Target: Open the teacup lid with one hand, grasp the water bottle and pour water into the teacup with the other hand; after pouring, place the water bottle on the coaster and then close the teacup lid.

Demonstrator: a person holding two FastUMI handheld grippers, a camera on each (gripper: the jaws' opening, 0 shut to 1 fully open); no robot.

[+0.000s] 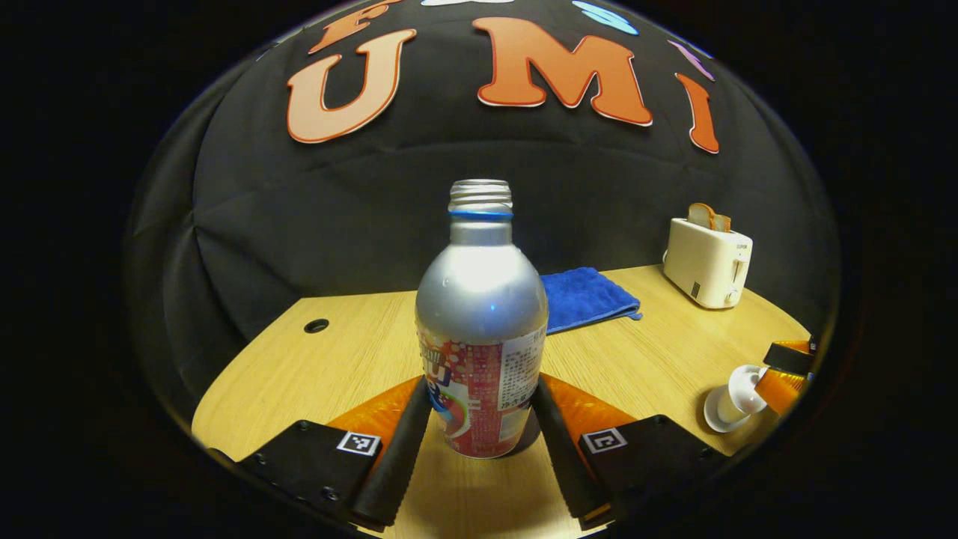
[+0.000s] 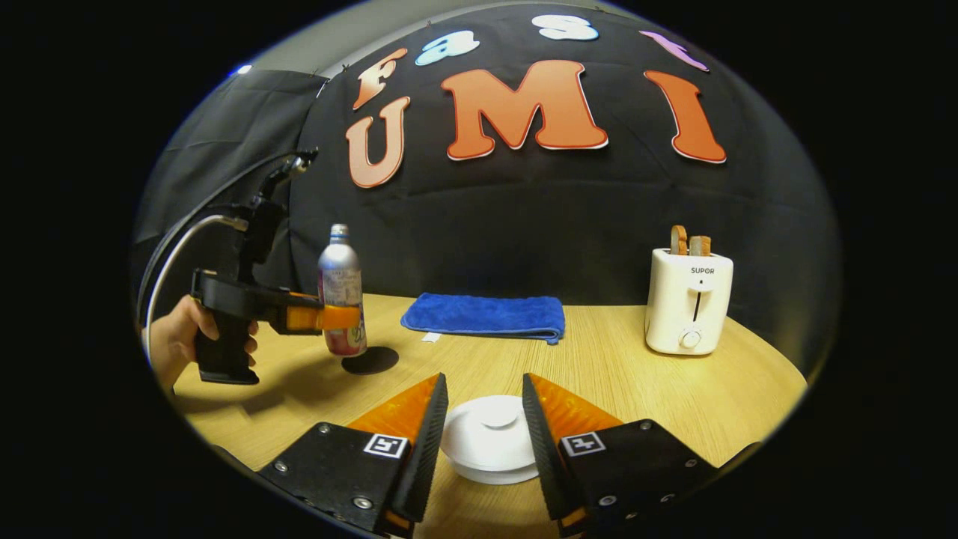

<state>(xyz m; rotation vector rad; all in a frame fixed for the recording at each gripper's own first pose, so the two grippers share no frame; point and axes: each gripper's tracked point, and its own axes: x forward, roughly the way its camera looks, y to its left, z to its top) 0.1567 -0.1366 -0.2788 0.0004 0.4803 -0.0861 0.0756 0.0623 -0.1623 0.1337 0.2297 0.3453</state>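
The left tool point(image 1: 479, 427) clamps the uncapped water bottle point(image 1: 481, 329) between both fingers, beside the dark coaster point(image 2: 370, 360). The right tool point(image 2: 485, 430) brackets the lidded white teacup point(image 2: 490, 438); contact unclear. Toaster point(image 2: 688, 299) holds bread slices.

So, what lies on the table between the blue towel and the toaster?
Nothing: in the right gripper view the wooden table is bare between the blue towel and the toaster. The left gripper view shows the same bare stretch.
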